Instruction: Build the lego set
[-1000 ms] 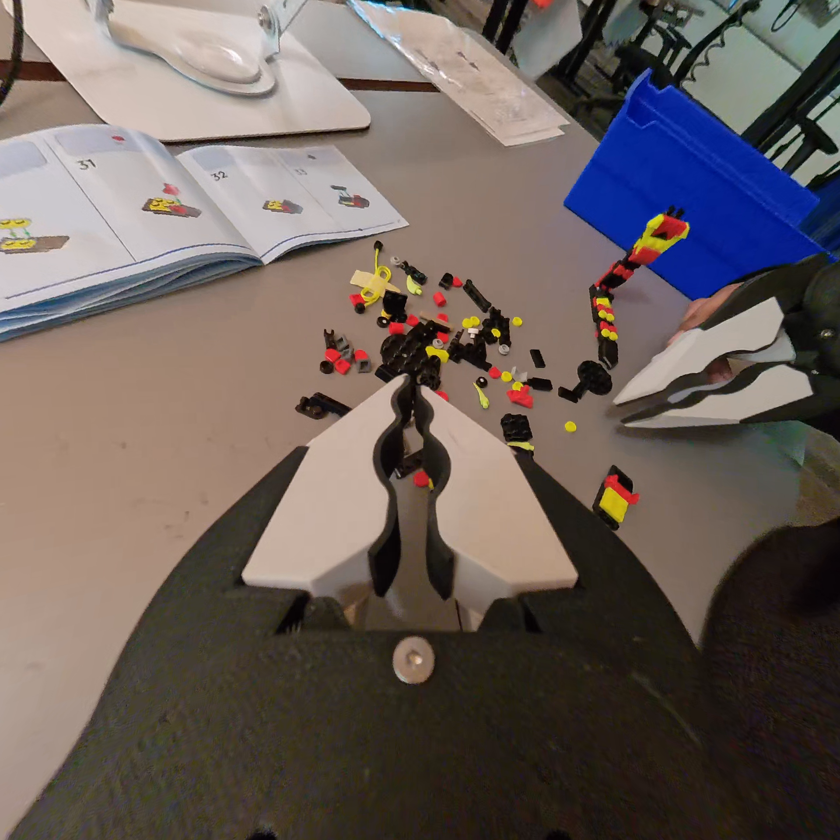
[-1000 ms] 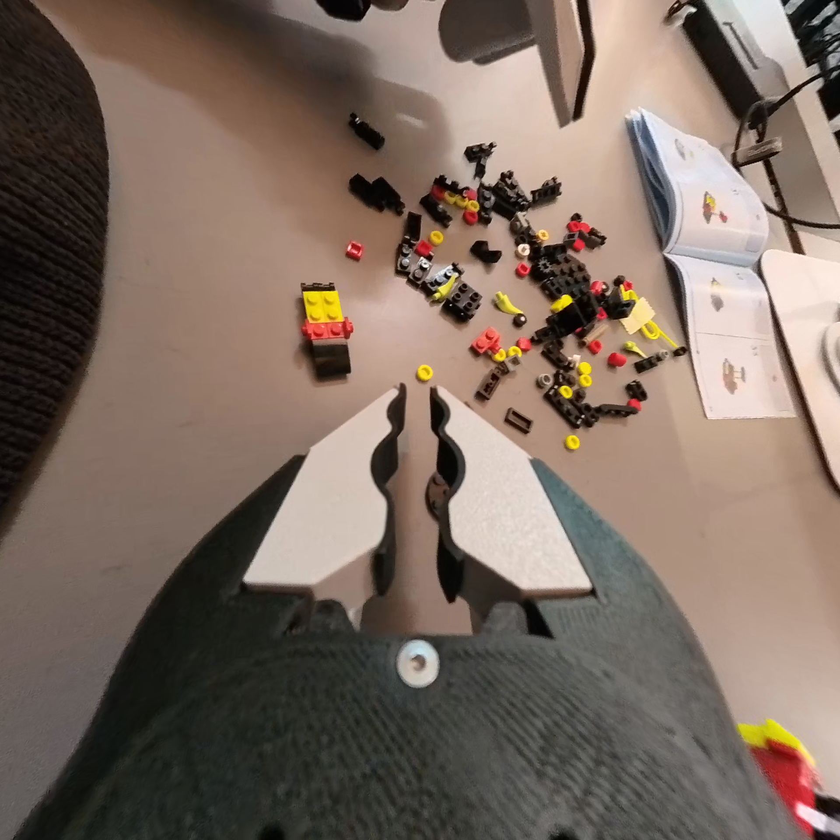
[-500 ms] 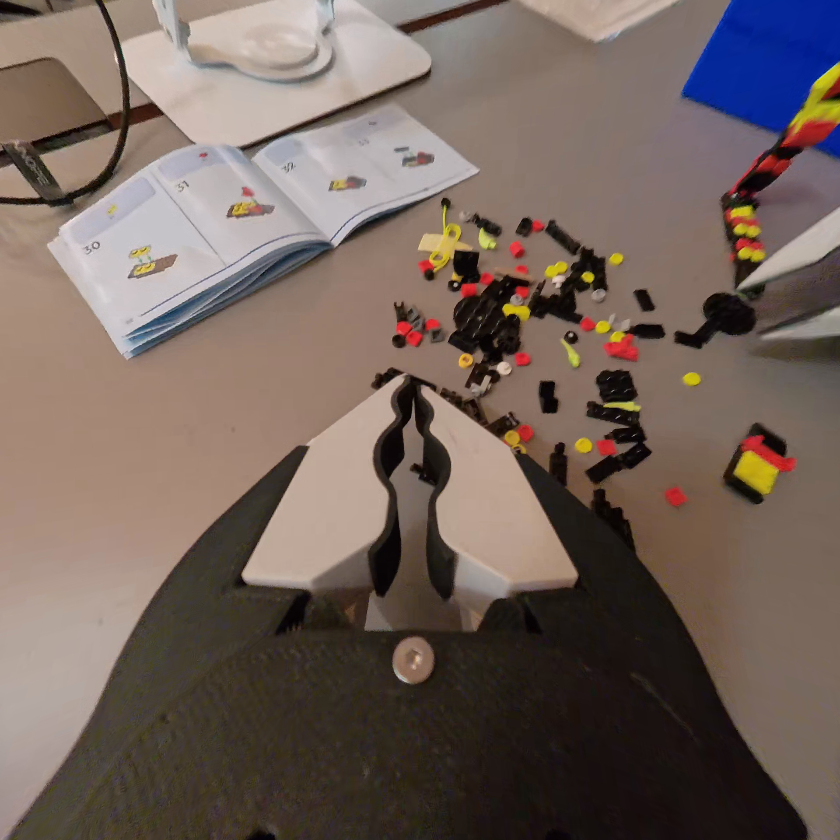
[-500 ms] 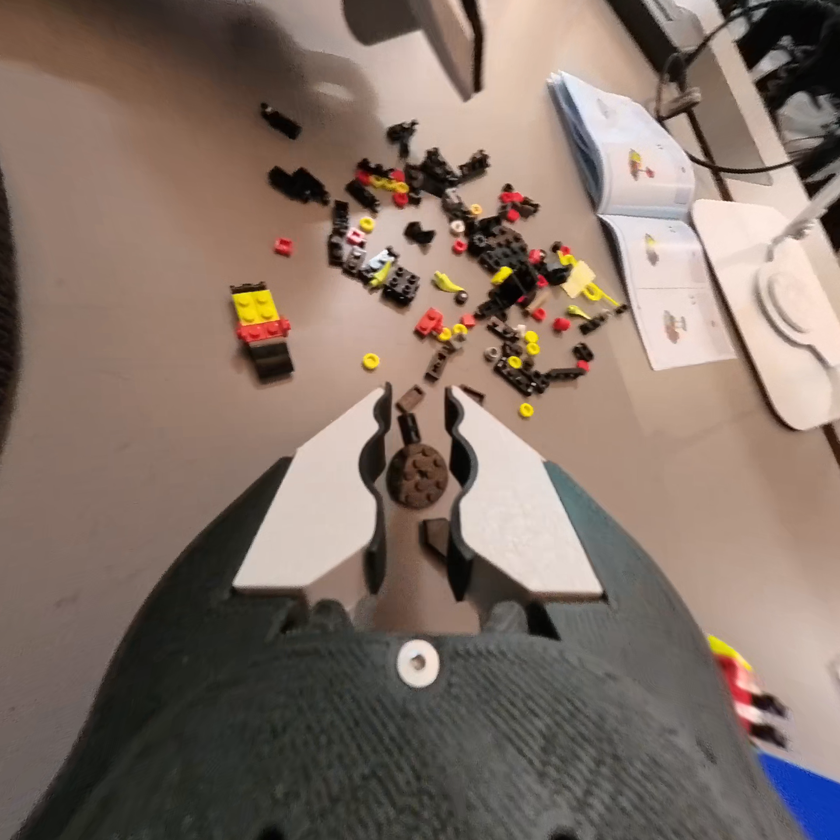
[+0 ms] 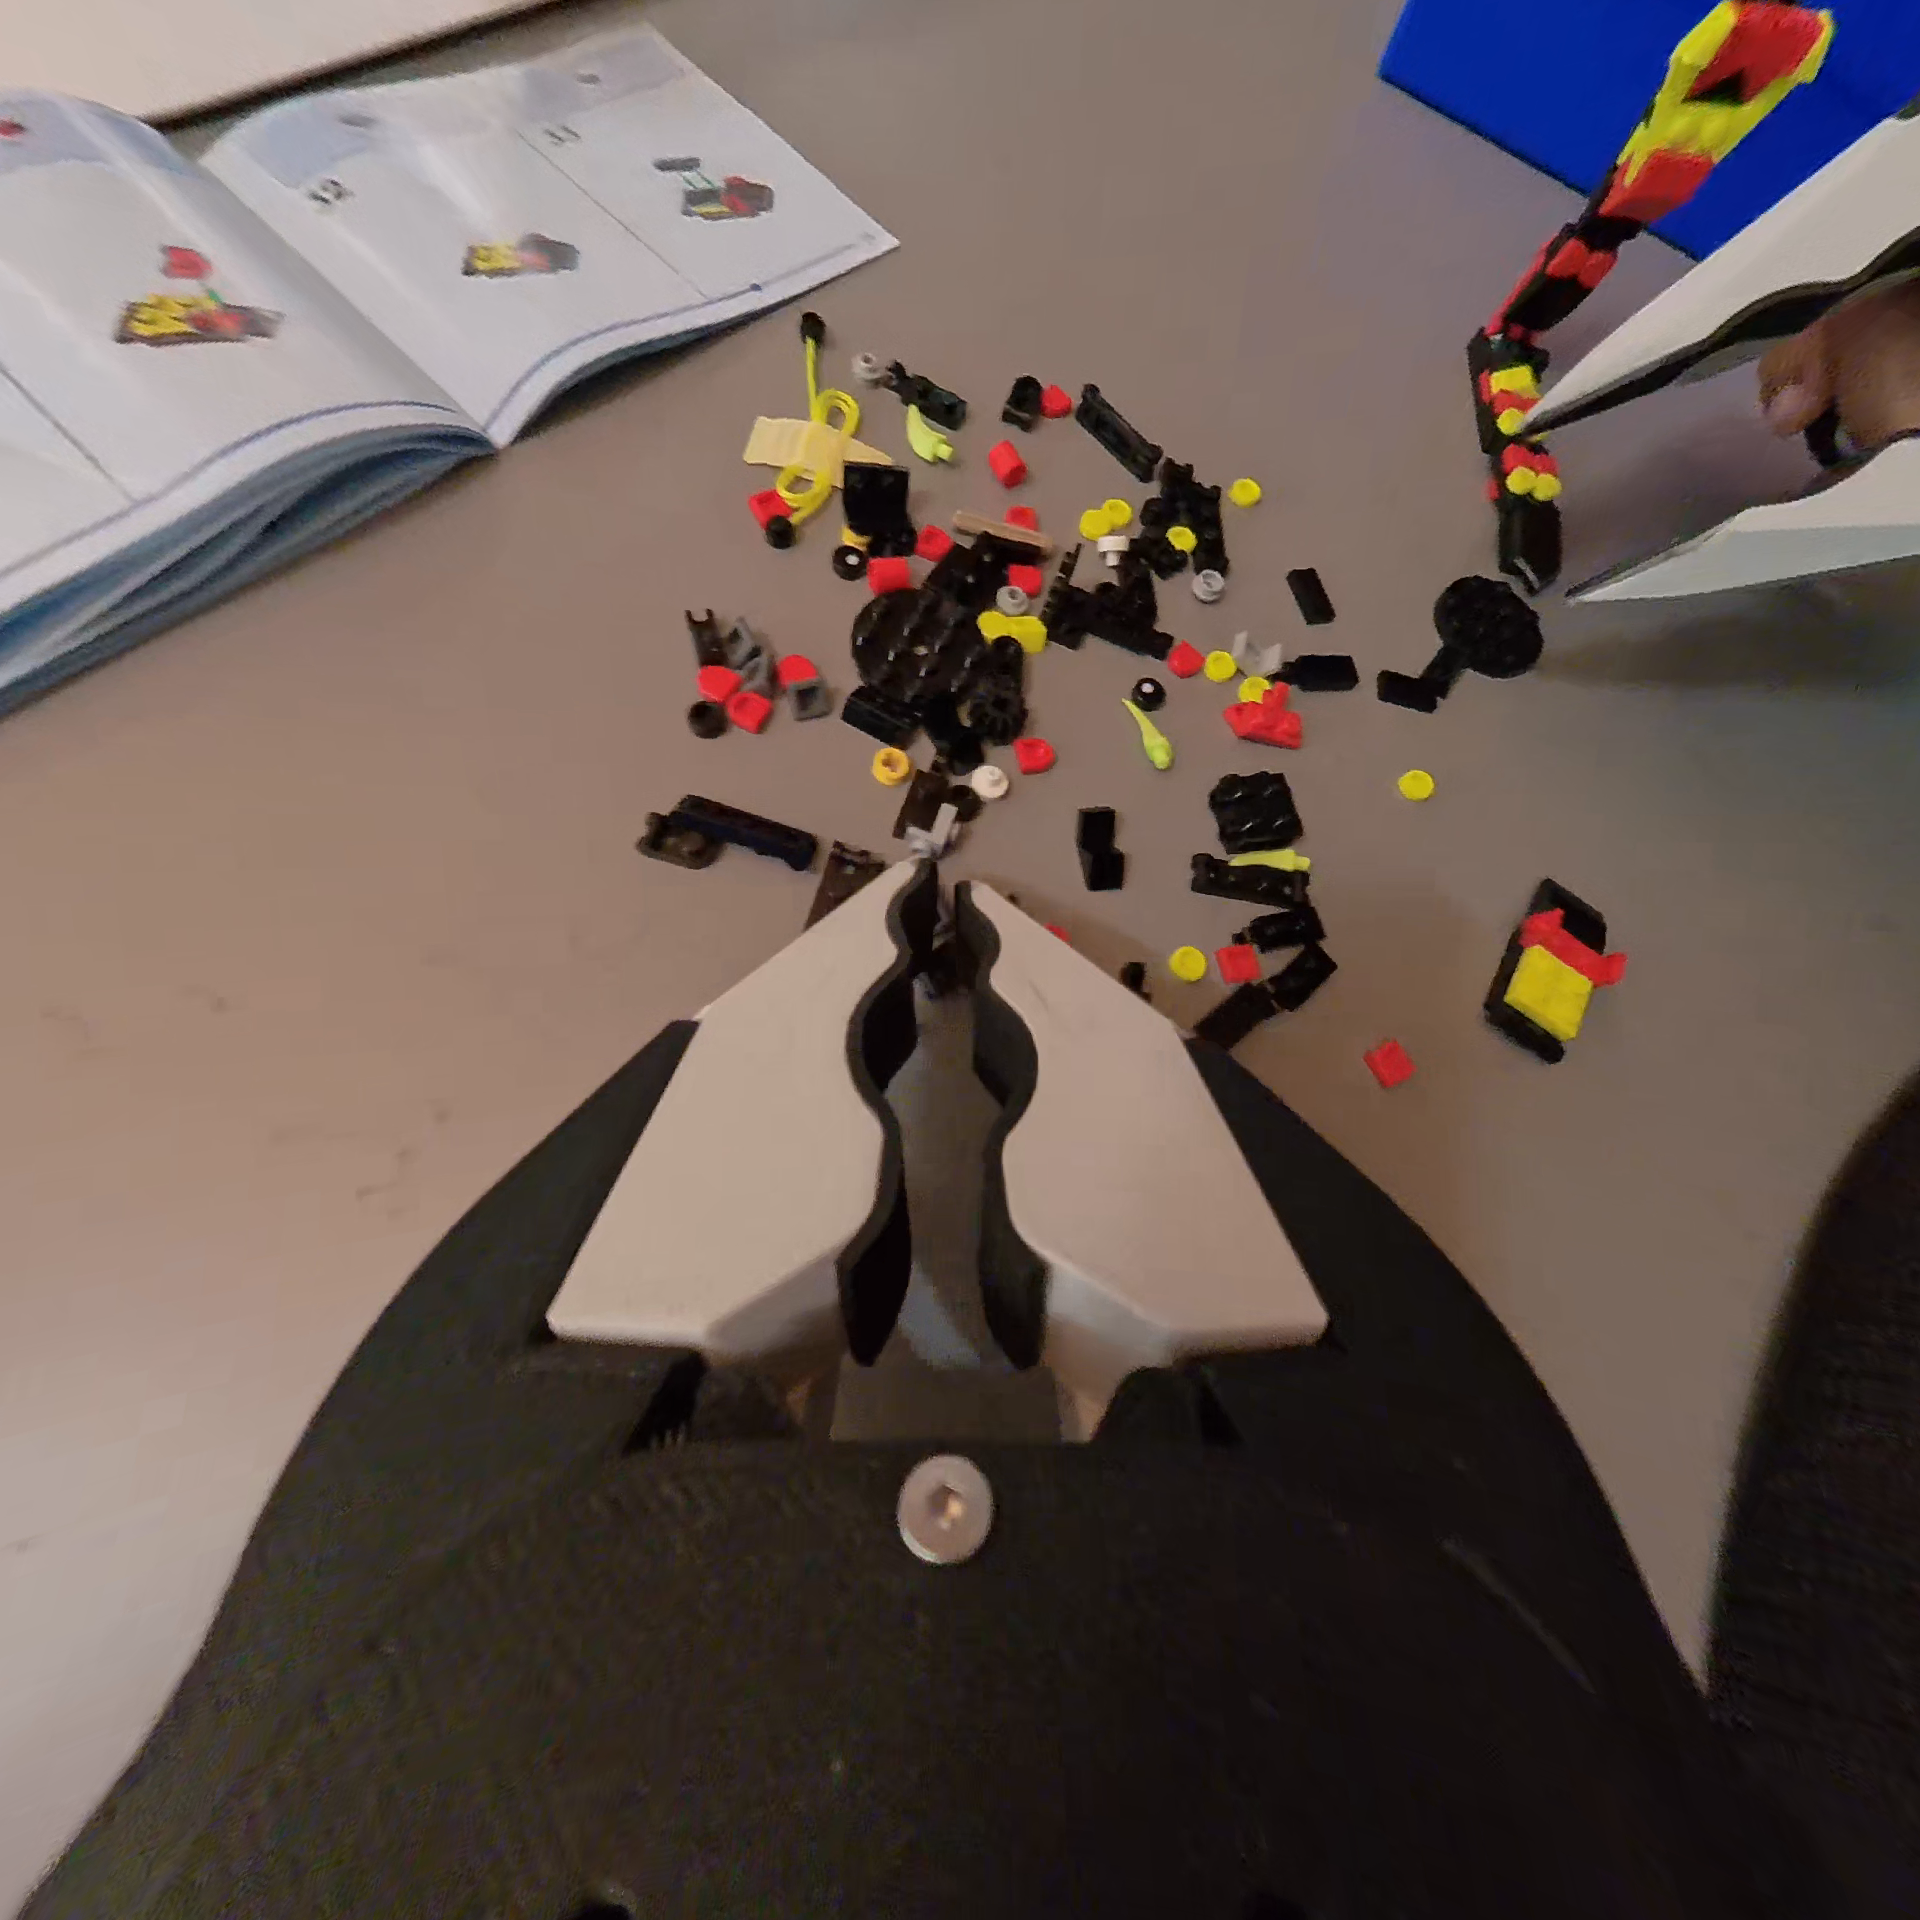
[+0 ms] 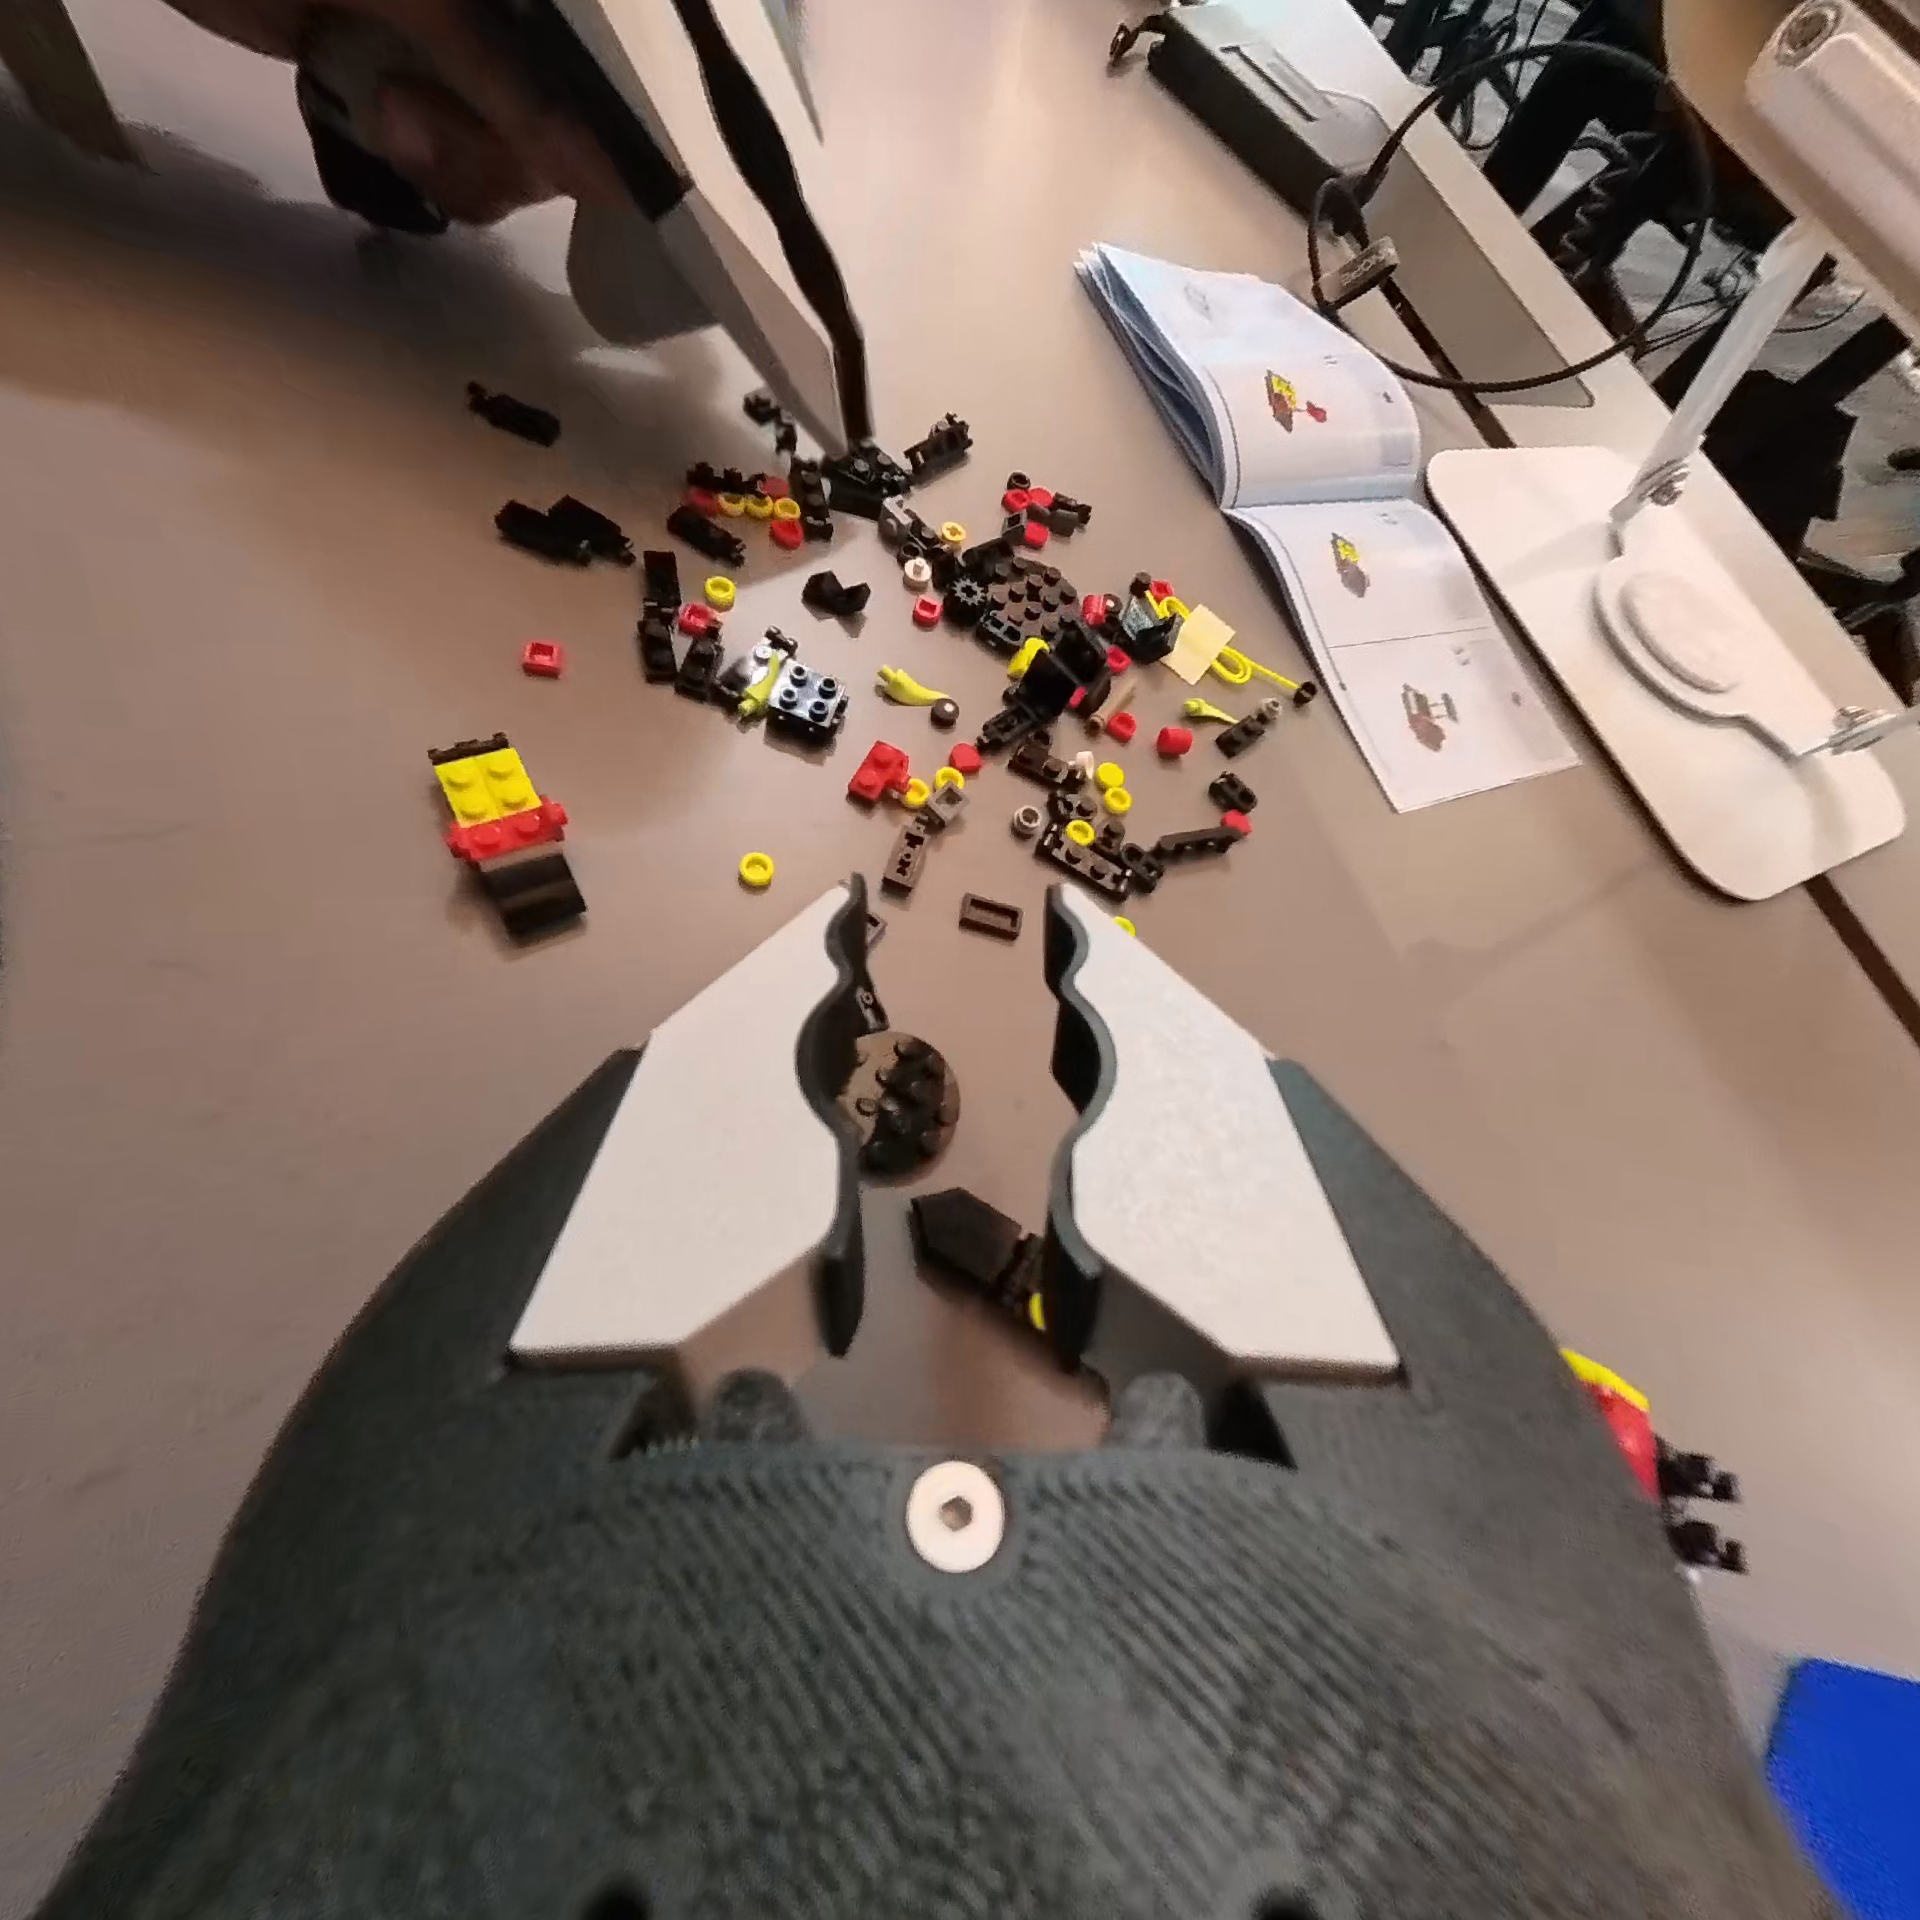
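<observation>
Loose black, red and yellow lego pieces (image 5: pixel 987 644) lie scattered on the grey table (image 5: pixel 312 935), and show in the right wrist view too (image 6: pixel 935 665). My left gripper (image 5: pixel 938 904) is shut, its tips at the near edge of the pile. From the right wrist view its tips (image 6: pixel 847 436) touch a black piece; I cannot tell if it is gripped. My right gripper (image 6: pixel 954 914) is open, its fingers either side of a black round plate (image 6: pixel 899 1101) on the table. A tall black, red and yellow model (image 5: pixel 1558 312) stands beside my right gripper (image 5: pixel 1548 509).
A small yellow, red and black sub-assembly (image 5: pixel 1548 982) lies apart from the pile (image 6: pixel 499 821). An open instruction booklet (image 5: pixel 312 281) lies at the far left. A blue bin (image 5: pixel 1558 94) stands behind the model. A white lamp base (image 6: pixel 1683 665) sits beyond the booklet (image 6: pixel 1351 520). Between my right fingertips and the black round plate (image 6: pixel 899 1101) there is roughly 5 centimetres. It is also in sight in the left wrist view (image 5: pixel 1513 605).
My right gripper has opened wide and now straddles the black round plate. My left gripper has swung back toward the pile, its shut tips now at the pile's near edge.
</observation>
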`<state>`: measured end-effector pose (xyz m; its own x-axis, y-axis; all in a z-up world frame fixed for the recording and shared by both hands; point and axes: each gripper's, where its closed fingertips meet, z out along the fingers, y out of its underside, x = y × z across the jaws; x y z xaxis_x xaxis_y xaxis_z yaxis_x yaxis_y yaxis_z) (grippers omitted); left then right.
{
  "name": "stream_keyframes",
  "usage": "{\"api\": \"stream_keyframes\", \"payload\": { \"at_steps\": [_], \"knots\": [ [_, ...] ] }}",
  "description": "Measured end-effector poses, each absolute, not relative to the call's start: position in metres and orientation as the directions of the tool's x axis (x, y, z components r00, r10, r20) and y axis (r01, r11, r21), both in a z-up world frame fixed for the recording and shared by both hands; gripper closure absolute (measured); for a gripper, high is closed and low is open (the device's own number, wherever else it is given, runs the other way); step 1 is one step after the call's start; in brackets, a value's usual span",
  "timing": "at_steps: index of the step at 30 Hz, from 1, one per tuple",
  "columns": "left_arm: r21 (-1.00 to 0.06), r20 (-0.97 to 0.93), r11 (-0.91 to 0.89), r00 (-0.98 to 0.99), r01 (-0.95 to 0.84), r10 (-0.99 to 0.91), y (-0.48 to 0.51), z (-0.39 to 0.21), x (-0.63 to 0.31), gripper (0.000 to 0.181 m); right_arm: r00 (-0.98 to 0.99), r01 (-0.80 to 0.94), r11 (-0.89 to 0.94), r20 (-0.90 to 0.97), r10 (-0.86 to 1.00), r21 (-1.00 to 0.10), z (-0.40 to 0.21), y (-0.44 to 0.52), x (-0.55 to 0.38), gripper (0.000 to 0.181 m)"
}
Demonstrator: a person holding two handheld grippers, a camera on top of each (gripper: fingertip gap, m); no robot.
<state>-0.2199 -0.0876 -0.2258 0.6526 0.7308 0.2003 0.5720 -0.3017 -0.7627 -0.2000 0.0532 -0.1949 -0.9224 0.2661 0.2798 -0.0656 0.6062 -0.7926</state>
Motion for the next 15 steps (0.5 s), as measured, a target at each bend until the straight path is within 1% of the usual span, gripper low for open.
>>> {"api": "stream_keyframes", "payload": {
  "at_steps": [4,9,15],
  "knots": [
    [-0.724,0.29,-0.252,0.615,0.642,0.734,-0.081,-0.233,-0.219,0.174,-0.928,-0.063,0.611,0.272,0.256,-0.789,-0.197,0.052,-0.198,0.15],
    [-0.689,0.298,-0.235,0.564,0.686,0.77,-0.086,-0.241,-0.222,0.17,-0.931,-0.072,0.613,0.274,0.242,-0.787,-0.198,0.051,-0.196,0.15],
    [-0.684,0.305,-0.224,0.55,0.695,0.777,-0.087,-0.241,-0.222,0.175,-0.933,-0.074,0.615,0.272,0.235,-0.785,-0.199,0.051,-0.195,0.151]
  ]
}}
